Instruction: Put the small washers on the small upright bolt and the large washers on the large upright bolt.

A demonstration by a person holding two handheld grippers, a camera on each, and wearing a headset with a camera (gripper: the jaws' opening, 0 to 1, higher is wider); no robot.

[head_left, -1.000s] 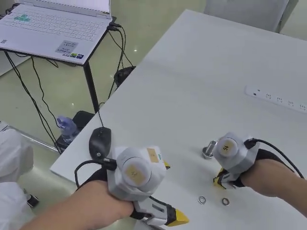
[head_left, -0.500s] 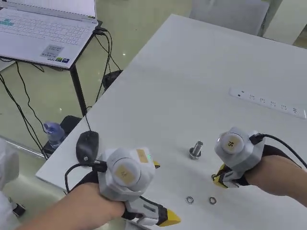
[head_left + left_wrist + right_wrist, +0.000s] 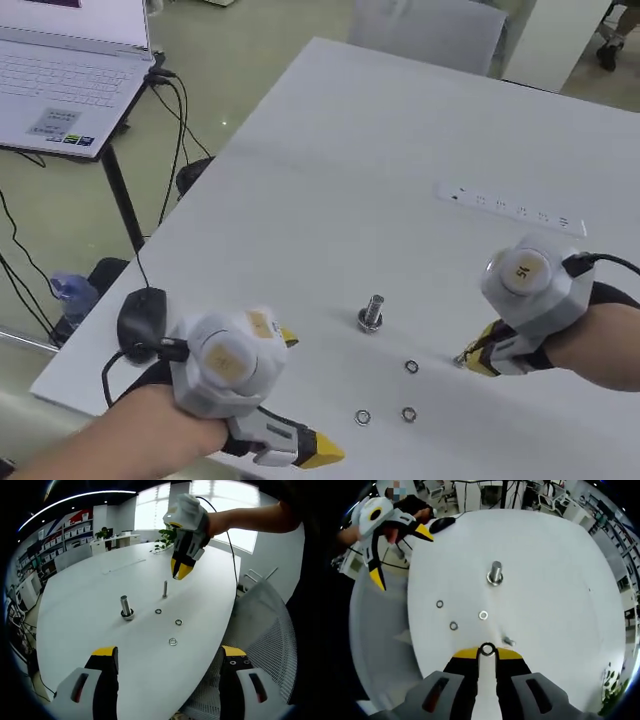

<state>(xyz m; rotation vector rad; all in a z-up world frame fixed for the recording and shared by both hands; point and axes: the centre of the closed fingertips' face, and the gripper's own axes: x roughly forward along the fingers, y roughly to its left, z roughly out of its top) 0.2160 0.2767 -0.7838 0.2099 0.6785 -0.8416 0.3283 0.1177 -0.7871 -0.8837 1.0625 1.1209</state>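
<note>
Table (image 3: 330, 170): white, level and bare around the work.

Left gripper (image 3: 168, 655): I held it low at the near edge of the table with its jaws spread wide and nothing between them. It was well apart from both bolts.

Right gripper (image 3: 480, 360): its jaws were drawn almost together and pinched a single held washer (image 3: 487, 644) by the rim at the very tips. Its hole was exposed beyond the yellow pads. The tips hung above the small bolt and slightly to one side of it, not yet on it.

Large bolt (image 3: 372, 312): upright near the middle of the table. There was a ring at its foot, but I could not tell whether that was a washer or the bolt's own head.

Small bolt (image 3: 165, 589): upright and thin, with no washer seen on its shank.

Loose washers (image 3: 408, 413): three lay flat on the table between the bolts and me, apart from one another. I could not judge whether each was small or large, nor which size the held one was.

Assessment: the step in hand was seating the held washer on the small bolt. To do it well, I judged the ring should be brought level and its hole centred over the bolt tip. It should then be lowered straight until the shank showed through, and only then released. The slender bolt looked easy to topple, so the jaws needed to stay clear of its side.
</note>
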